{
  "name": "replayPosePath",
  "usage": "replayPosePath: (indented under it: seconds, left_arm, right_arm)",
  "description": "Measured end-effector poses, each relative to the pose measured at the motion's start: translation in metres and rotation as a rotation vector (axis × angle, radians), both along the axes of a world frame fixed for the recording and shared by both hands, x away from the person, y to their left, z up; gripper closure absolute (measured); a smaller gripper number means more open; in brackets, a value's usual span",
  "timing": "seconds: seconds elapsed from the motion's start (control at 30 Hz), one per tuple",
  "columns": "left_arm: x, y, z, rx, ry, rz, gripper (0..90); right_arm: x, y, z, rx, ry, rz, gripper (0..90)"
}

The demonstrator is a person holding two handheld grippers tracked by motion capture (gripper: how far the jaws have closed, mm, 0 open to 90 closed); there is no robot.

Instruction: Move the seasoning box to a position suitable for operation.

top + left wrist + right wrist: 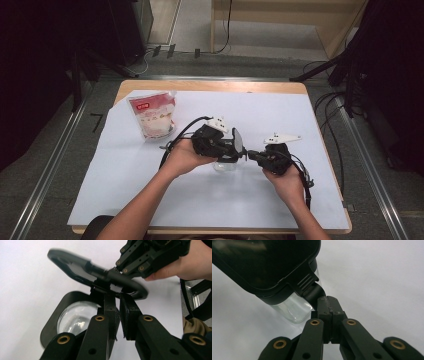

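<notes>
A white sheet covers the wooden table [300, 88], with a red-and-white pouch [152, 114] lying near its far left corner. At the middle stands a clear glass jar [225, 166] with a black hinged lid [75, 266] swung up. The left gripper [235, 145], jaws nearly together, pinches the lid's hinge; the right gripper [252, 155], jaws closed tight, clamps the jar's black tab [313, 291].

We see both forearms rise from the bottom edge toward the frame's centre. The left gripper [235, 147] points right, the right gripper [255, 156] points left, their tips nearly meeting. Both pairs of jaws are pressed nearly together.
</notes>
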State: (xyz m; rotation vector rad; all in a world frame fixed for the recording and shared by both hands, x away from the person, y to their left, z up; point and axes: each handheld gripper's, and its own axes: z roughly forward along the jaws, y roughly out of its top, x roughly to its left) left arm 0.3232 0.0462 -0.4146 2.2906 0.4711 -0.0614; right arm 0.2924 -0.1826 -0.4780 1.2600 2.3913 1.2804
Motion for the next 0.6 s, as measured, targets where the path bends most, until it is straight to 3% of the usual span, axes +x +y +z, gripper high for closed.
replayPosePath:
  seconds: [0.23,0.6]
  left_arm:
    - [0.006,-0.012,-0.003,-0.016,0.025,0.005,84.6]
    - [0.013,-0.012,-0.008,-0.038,0.053,-0.003,81.0]
  right_arm:
    - [-0.001,0.001,0.000,0.000,-0.001,-0.012,90.0]
    - [-0.001,0.001,0.000,0.004,-0.006,-0.014,90.0]
